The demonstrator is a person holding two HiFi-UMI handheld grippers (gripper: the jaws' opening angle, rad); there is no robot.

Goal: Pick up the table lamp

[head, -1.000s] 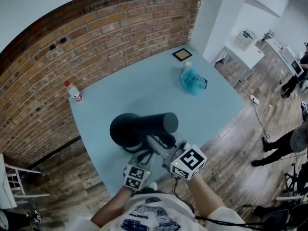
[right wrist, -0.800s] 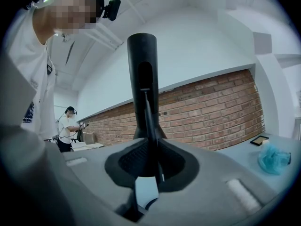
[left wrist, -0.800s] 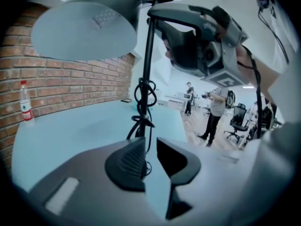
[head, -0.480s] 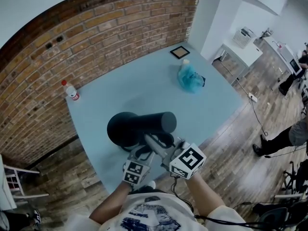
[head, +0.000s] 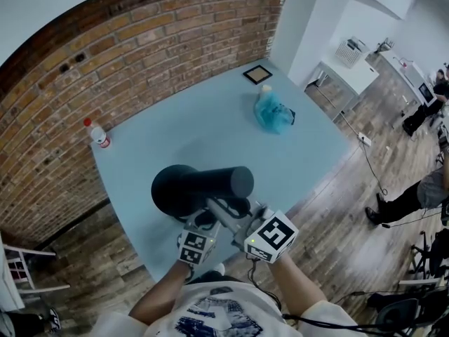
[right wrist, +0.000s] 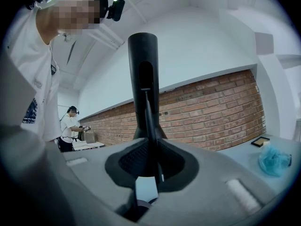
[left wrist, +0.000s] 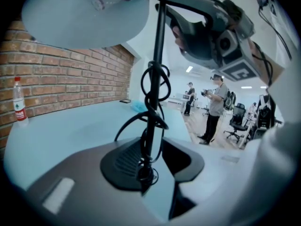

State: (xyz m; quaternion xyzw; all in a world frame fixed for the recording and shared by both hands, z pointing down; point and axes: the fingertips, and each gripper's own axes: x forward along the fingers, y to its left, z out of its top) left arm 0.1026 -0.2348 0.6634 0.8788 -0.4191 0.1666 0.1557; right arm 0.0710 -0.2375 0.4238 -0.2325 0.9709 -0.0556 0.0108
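The black table lamp [head: 210, 182] hangs tilted over the light blue table [head: 210, 128], its round base and tube-shaped head [head: 235, 180] side by side in the head view. My right gripper [head: 226, 215] is shut on the lamp's thin stem [right wrist: 143, 79], which rises between its jaws. My left gripper [head: 203, 225] has just been opening its jaws. They now stand wide on either side of the cable-wrapped stem [left wrist: 153, 102] without pressing it. The right gripper [left wrist: 171, 18] shows higher on the same stem in the left gripper view.
A water bottle [head: 98, 135] stands at the table's left edge by the brick wall. A blue plastic bag [head: 272, 114] and a small square frame [head: 257, 74] lie at the far side. White tables [head: 347, 69] and a person [head: 421, 195] are on the right.
The left gripper has sunk a little along the lamp's stem, toward me. The right gripper and the lamp have kept their place.
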